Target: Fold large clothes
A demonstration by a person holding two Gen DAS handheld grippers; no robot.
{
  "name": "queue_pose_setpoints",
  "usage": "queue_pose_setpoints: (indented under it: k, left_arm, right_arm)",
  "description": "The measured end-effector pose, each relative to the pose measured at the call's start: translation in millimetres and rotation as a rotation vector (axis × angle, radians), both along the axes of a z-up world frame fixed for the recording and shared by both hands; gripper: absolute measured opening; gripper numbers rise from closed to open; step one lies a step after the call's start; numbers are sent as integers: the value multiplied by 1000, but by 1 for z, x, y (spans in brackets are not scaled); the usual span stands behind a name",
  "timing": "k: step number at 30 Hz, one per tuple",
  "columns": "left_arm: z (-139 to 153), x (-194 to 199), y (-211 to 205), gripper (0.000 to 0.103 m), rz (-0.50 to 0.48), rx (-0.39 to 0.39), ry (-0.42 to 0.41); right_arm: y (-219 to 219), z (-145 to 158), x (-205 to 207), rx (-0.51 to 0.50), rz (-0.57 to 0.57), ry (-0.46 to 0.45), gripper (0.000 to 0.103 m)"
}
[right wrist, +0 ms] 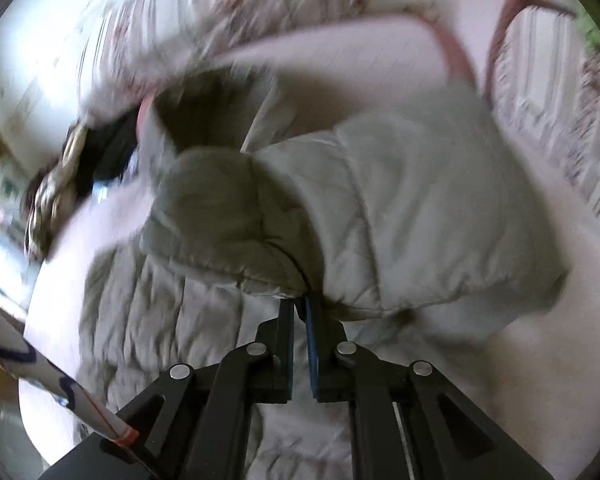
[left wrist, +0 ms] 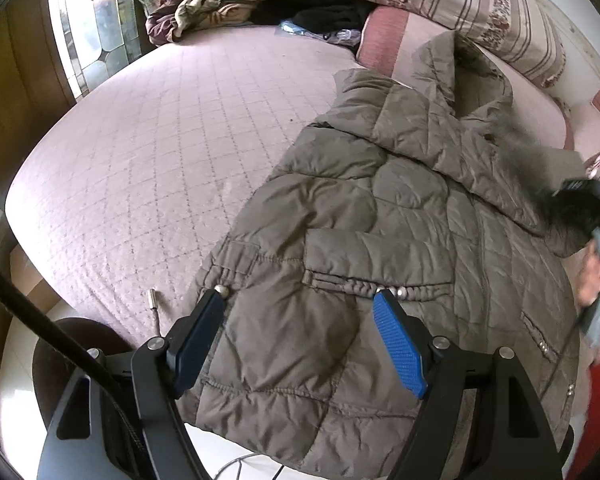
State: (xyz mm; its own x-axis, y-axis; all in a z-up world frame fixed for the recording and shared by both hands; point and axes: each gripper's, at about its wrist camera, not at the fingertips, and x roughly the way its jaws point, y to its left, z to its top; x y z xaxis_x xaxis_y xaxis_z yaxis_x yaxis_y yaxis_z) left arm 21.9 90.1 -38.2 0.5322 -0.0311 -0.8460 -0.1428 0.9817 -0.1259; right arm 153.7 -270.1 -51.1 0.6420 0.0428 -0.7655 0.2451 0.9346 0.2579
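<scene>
A large grey-brown quilted jacket (left wrist: 380, 216) lies spread on the pink quilted bed (left wrist: 160, 152), hood toward the pillows, hem hanging over the near edge. My left gripper (left wrist: 300, 304) is open, its blue pads either side of the jacket's lower front by the snap-button pocket, holding nothing. My right gripper (right wrist: 302, 304) is shut on a fold of the jacket (right wrist: 260, 216) and holds it lifted above the jacket's body; that view is motion-blurred. The right gripper and the hand on it show at the right edge of the left wrist view (left wrist: 598, 208).
Striped pillows (left wrist: 452, 0) lie at the head of the bed. A heap of crumpled clothes and a blanket (left wrist: 236, 4) sits at the far corner. A small metal-tipped cord (left wrist: 153, 300) lies near the bed's near edge. A wooden wardrobe (left wrist: 16, 80) stands left.
</scene>
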Motion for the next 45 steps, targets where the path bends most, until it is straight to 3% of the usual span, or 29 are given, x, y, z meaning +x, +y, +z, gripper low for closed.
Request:
queue_pose_setpoints:
  k: [7,8,10,11,12,19,28,31,33,35,40,45]
  left_arm:
    - [19,17,-1,77,-19,0,-48]
    - [25,22,-3,77,-35,-6,-59]
    - [33,31,-6,77,-55,-21,-75]
    - [38,40,-9,77,-69,-32,-82]
    - [41,46,-12,77,-81,-41,-84]
    - [37,124,-61,77,-187,-136,-20]
    - [-13,224,-138,77,-333,-292,134]
    - [-40,248,-156,76,-316,-347,223]
    - [-47,252,-168,43,-321,-320,256]
    - [-43,247,-175,24,-324,-271,265]
    - [-2,234,-158,17,-345,-232,166]
    - [23,237,-98,17,-247,-118,51]
  right_arm:
    - [52,-64,12,35,151,121,6]
    - [53,-64,10,23,154,117,12]
    - [54,-58,3,22,181,90,46]
    - [53,-53,-5,18,190,65,74]
    - [50,-44,-17,-6,185,20,83]
    - [28,-11,-66,-124,151,-120,83]
    - [-44,-20,-106,-1,-40,-168,83]
    - [-58,-22,-114,21,-67,-164,83]
    - [-66,-23,-116,31,-87,-162,83]
    - [-71,-24,-116,25,-104,-155,83]
    - [-80,-25,-112,19,-121,-140,83]
    - [-78,-11,-98,-21,-105,-164,83]
